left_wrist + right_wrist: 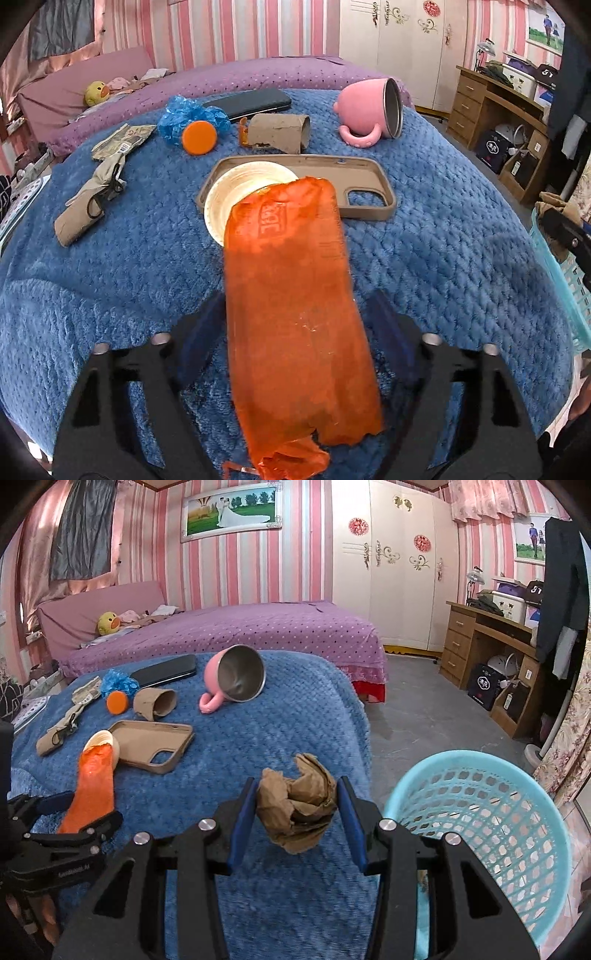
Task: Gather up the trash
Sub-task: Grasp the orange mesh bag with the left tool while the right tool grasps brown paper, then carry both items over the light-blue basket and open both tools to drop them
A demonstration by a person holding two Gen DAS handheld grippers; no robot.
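**Two pieces in hand, nothing binned yet as far as I can see**

My right gripper is clamped on a crumpled brown paper wad, both blue pads pressed into its sides, lifted off the blue blanket. The turquoise basket sits just to its right, off the blanket edge. The part of the inside that shows looks bare, but the bottom is hidden, so I can't say what is already in there.

My left gripper is around a long orange wrapper. Jaws partly open; in the left wrist view there seems to be a gap each side, while the right wrist view shows the wrapper sticking out of the jaws. I can't tell whether the pads actually bite.

Still on the blanket, likely trash: cardboard tube, blue plastic scrap, orange lid, white paper cup, printed torn packet, rolled beige sleeve. Phone case, pink mug and black phone probably stay.

My read: early. Wad goes into the basket next, then the wrapper, then most of the pile.
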